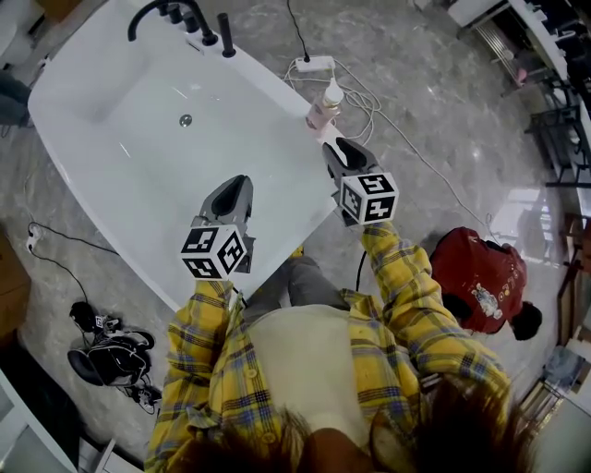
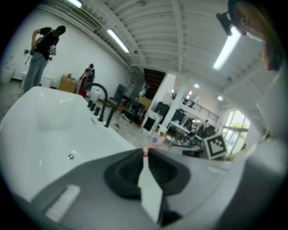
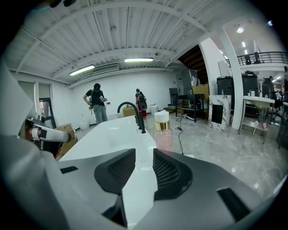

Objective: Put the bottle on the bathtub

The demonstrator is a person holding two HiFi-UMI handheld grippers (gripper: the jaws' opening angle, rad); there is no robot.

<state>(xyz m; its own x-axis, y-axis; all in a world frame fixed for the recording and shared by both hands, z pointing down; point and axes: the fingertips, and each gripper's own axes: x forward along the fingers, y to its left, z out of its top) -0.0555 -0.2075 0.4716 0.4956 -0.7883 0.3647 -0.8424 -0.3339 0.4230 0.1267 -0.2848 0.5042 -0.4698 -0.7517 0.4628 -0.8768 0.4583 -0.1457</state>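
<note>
A pink bottle with a white cap and gold collar stands upright on the right rim of the white bathtub. My right gripper sits just behind it, open, with nothing between the jaws. In the right gripper view the bottle stands a little beyond the right gripper and slightly right of the gap, apart from it. My left gripper hovers over the tub's near edge; in the left gripper view the left gripper has its jaws together and empty, with the bottle small in the distance.
A black faucet stands at the tub's far end, and a drain lies in the basin. On the floor beyond the bottle are a white power strip and cables. A person in red crouches at right. Black gear lies at left.
</note>
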